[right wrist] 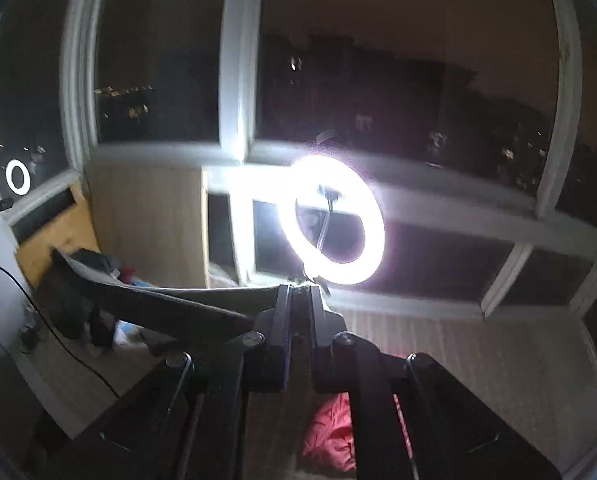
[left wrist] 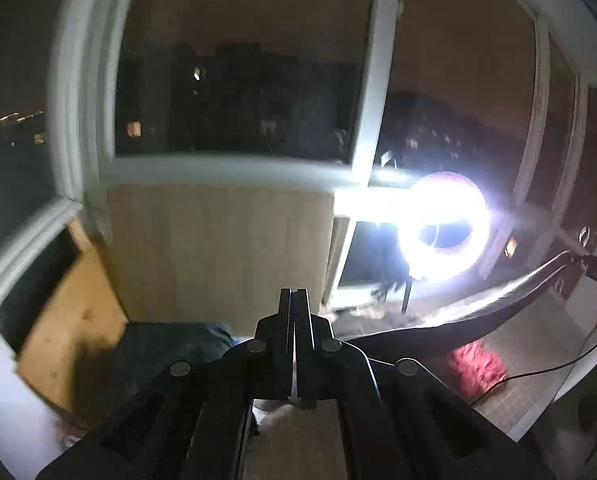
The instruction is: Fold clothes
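**Dark garment stretched in the air between two claws**

The dark garment (left wrist: 438,330) is hanging in the air between both grippers, above the floor and in front of the window (left wrist: 238,100). It is looking soft and light, sagging in the middle, so I judge it is best held at the corners or along one edge. The left gripper (left wrist: 295,300) is showing its fingers pressed together, and the cloth is running from it to the right. The right gripper (right wrist: 298,294) is also closed, pinching the cloth edge at its tips. A red garment (right wrist: 332,436) is lying below on the floor. A ring light (right wrist: 332,220) is shining strongly.
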### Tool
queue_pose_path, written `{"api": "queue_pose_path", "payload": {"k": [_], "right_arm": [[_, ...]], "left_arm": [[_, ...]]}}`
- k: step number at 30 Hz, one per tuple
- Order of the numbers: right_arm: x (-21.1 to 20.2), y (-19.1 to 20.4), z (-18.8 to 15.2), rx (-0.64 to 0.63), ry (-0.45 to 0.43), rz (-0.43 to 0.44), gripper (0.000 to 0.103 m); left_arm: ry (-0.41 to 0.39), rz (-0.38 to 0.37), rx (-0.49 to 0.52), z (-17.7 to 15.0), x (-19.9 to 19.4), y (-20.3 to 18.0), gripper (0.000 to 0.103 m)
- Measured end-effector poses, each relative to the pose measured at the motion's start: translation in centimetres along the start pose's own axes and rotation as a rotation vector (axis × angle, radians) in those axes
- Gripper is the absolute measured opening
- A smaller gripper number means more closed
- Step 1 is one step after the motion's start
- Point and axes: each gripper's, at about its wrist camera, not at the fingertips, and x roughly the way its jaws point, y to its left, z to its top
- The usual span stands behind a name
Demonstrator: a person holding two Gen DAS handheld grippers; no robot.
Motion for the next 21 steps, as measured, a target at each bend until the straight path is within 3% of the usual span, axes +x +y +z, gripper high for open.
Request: {"api": "queue_pose_path", "payload": {"k": [4, 10, 13, 16, 21], "right_arm": [[-2.6, 0.6, -1.3, -0.052, 0.018, -0.002, 0.007], [5.7, 1.1, -16.8, 0.003, 0.284, 0.04, 0.007], [10.5, -0.2, -23.8, 0.069, 0.419, 0.003, 0.007], [13.3, -1.6, -27.8, 0.132, 0.497, -0.022, 0.007], [14.7, -2.5, -30.2, 0.182, 0.539, -0.039, 0.007]], "left_arm": [[0.066, 0.018, 0.052, -5.0, -1.9, -0.4, 0.0], [0.413, -0.107, 0.073, -19.0, 9.1, -2.7, 0.0], [0.552, -0.195, 0.069, -24.8, 15.5, -4.5, 0.001], [0.616, -0.238, 0.063, -27.8, 22.0, -6.6, 0.004], [0.692, -0.246, 0.057, -29.4, 31.4, -7.9, 0.029]]}}
